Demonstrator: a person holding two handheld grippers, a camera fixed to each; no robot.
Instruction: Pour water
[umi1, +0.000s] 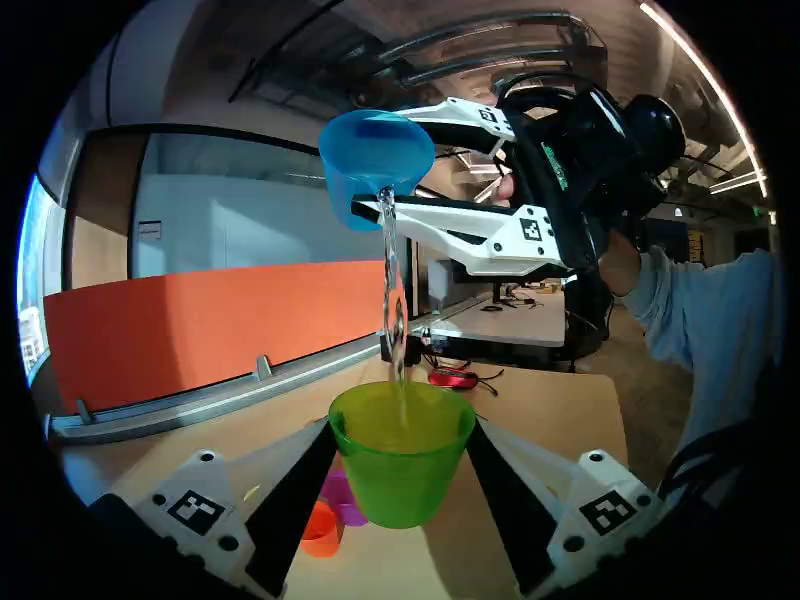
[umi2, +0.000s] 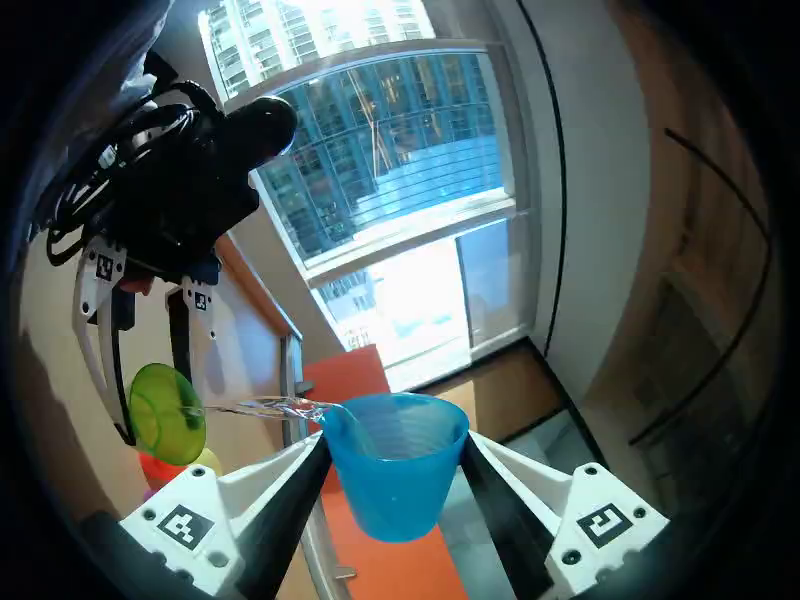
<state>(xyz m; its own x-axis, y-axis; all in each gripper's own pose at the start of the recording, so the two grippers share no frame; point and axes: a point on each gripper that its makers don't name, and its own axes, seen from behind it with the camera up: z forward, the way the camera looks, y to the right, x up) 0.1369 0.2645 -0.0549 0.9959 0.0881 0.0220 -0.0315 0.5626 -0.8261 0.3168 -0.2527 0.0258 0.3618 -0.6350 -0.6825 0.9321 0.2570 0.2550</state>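
In the left gripper view my left gripper (umi1: 400, 470) is shut on a green cup (umi1: 402, 460), held upright above the wooden table (umi1: 560, 410). Above it my right gripper (umi1: 385, 165) holds a blue cup (umi1: 375, 160) tipped on its side, and a stream of water (umi1: 392, 300) falls from its rim into the green cup. In the right gripper view my right gripper (umi2: 398, 480) is shut on the blue cup (umi2: 398, 475); water (umi2: 270, 407) runs from its lip to the green cup (umi2: 165, 412) in the left gripper (umi2: 155, 405).
An orange cup (umi1: 322, 528) and a purple cup (umi1: 343, 496) stand on the table under the green cup. An orange partition (umi1: 200, 320) runs along the table's far edge. A red object (umi1: 452, 377) with cables lies farther back. A person's sleeve (umi1: 700, 310) is at right.
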